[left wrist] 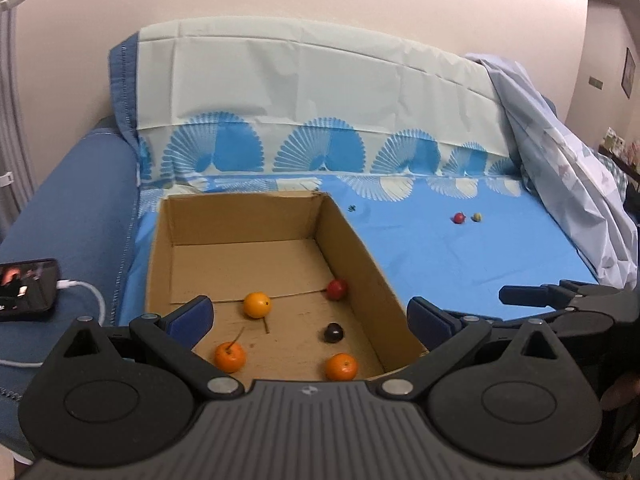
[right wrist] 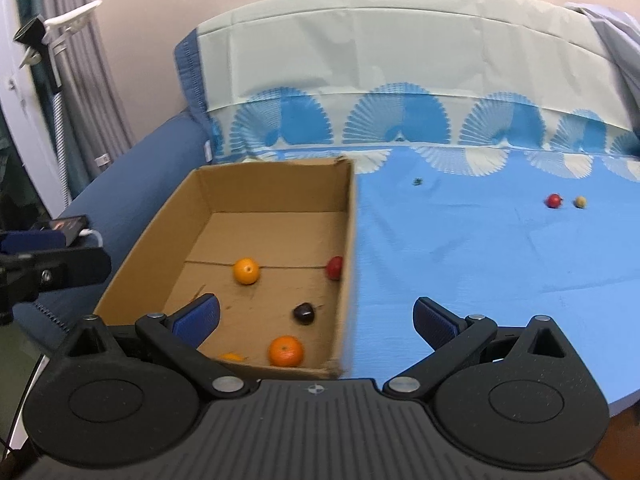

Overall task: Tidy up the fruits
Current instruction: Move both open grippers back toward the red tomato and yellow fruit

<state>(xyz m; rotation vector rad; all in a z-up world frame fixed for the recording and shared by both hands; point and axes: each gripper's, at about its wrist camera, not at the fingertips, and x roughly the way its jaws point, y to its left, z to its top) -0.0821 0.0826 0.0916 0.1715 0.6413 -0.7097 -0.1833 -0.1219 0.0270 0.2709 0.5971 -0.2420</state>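
Observation:
An open cardboard box (left wrist: 360,248) (right wrist: 348,220) sits on a blue cloth over a sofa seat. Inside lie three oranges (left wrist: 257,304) (left wrist: 229,356) (left wrist: 341,366), a red fruit (left wrist: 337,289) and a dark fruit (left wrist: 333,332). Out on the cloth at the far right rest a red fruit (left wrist: 459,217) (right wrist: 554,200) and a small yellow-green fruit (left wrist: 476,217) (right wrist: 580,202). My left gripper (left wrist: 310,318) hovers open over the box's near end, empty. My right gripper (right wrist: 316,314) is open and empty, straddling the box's right wall.
A tiny dark green bit (left wrist: 352,208) (right wrist: 417,181) lies on the cloth behind the box. A phone (left wrist: 26,290) with a white cable rests on the blue armrest at left. A pale crumpled sheet (left wrist: 560,160) drapes the sofa's right side.

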